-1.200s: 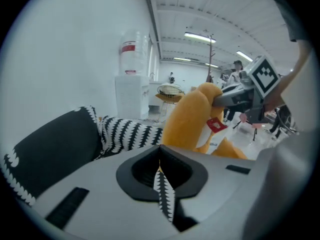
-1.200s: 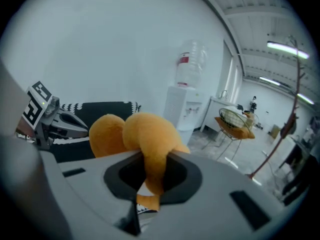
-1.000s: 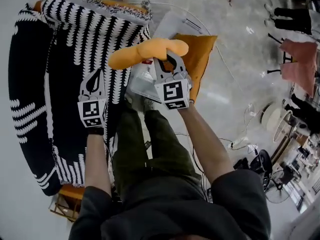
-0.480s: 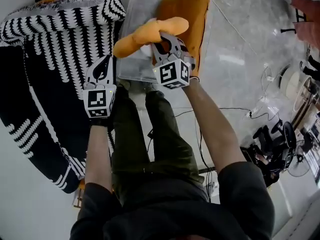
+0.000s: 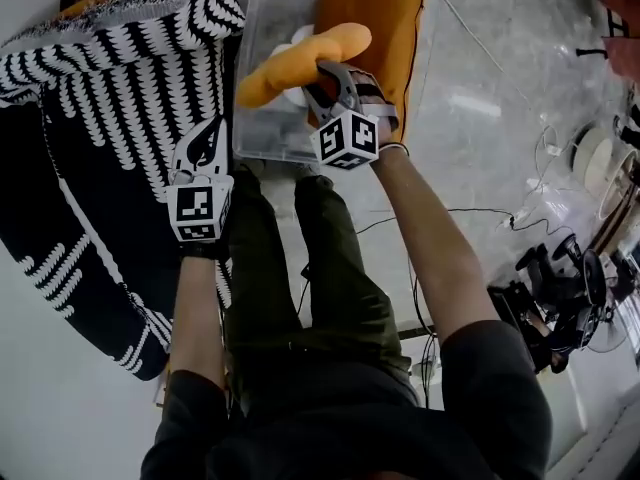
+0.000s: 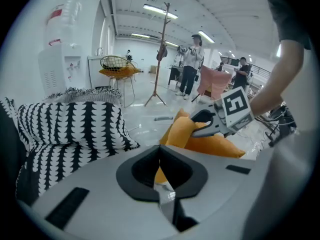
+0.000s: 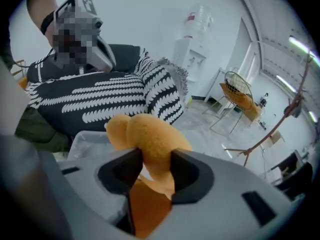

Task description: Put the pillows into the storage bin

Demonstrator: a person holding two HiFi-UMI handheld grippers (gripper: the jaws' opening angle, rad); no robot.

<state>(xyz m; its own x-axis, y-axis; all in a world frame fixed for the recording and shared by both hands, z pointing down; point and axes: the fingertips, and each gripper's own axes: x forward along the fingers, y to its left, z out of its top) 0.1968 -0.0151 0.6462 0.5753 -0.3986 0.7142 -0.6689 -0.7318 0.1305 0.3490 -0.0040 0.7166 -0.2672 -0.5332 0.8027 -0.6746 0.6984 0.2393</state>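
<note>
Glossy grey floor (image 5: 480,98) carried clear plastic storage bin (image 5: 262,138), just beside black-and-white patterned sofa (image 5: 100,118). Right gripper (image 5: 328,76) hung over bin, jaws just opening, pads pressed on soft orange pillow (image 5: 300,56) at middle. Pillow was folded, long axis across bin, directly above it. Second pillow (image 5: 375,18) lay flat inside. Left gripper (image 5: 205,133) was closed, empty, over sofa, farther from bin.
</note>
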